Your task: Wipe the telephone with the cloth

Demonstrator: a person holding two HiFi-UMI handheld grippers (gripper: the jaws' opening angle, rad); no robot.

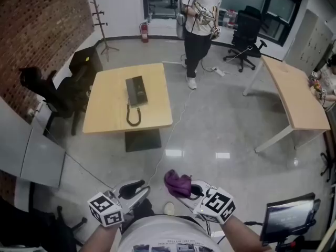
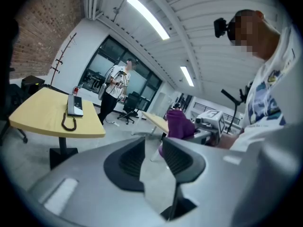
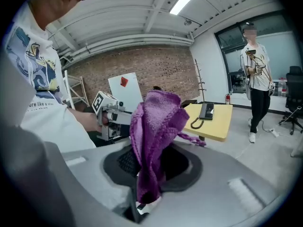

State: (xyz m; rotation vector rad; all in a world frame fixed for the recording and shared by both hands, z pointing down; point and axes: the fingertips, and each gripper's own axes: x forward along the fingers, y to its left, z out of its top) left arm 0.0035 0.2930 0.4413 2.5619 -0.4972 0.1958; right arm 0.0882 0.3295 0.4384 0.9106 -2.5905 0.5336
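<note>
A black telephone (image 1: 136, 90) with a coiled cord lies on a small light wooden table (image 1: 105, 114), far ahead of me across the floor. It also shows small in the left gripper view, the telephone (image 2: 75, 105), and in the right gripper view, the telephone (image 3: 206, 111). My right gripper (image 1: 193, 190) is shut on a purple cloth (image 1: 178, 184), which stands up bunched between its jaws, the cloth (image 3: 154, 136). My left gripper (image 1: 137, 189) is held close to my body, jaws a little apart with nothing between them (image 2: 152, 156). Both grippers are well short of the table.
A person (image 1: 198, 20) stands beyond the table near office chairs (image 1: 245, 35). A long desk (image 1: 294, 96) runs along the right. A brick wall, coat stand (image 1: 100, 20) and black chairs (image 1: 58, 91) are at the left. A cable trails over the shiny grey floor (image 1: 220, 125).
</note>
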